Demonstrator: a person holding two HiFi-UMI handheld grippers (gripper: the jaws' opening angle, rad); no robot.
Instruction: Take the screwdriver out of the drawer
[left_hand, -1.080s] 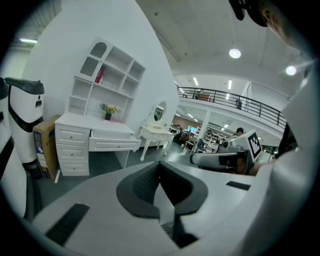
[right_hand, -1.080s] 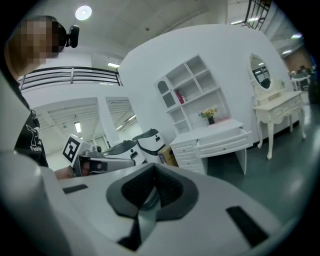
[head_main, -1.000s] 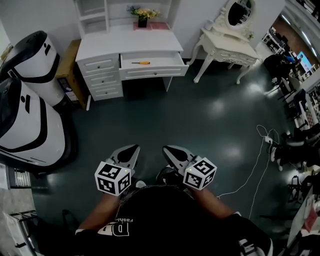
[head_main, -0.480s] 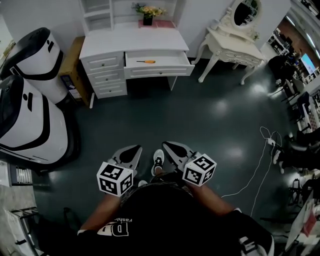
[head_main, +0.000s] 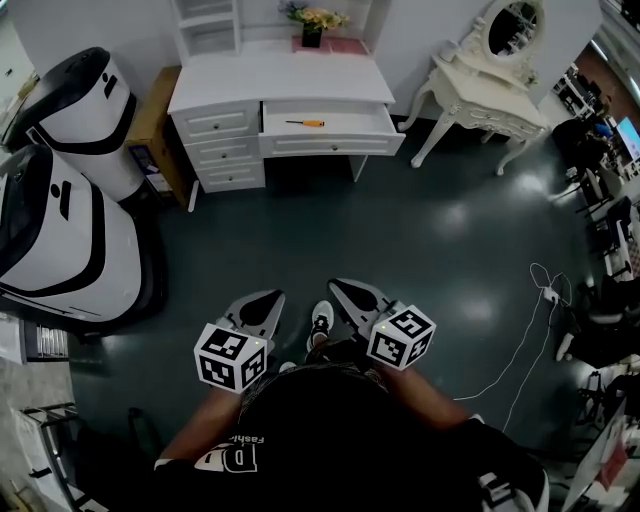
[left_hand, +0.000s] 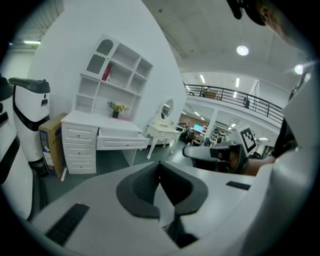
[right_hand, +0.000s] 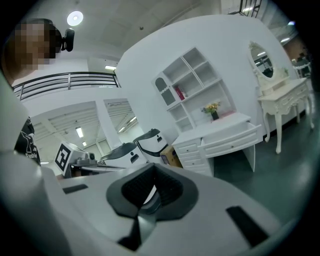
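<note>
At the bottom centre of the head view, the person's black shirt (head_main: 330, 430) bears white print (head_main: 247, 441) beginning "Fashi", with larger letters below it too cut off to read. The cubes on the left gripper (head_main: 262, 297) and right gripper (head_main: 342, 289) carry only black-and-white square marker patterns.

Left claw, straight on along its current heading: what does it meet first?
Nothing close: ahead of the left claw lies only bare floor. Far off, the line seems to reach the open drawer of the white desk; depth unclear.
</note>
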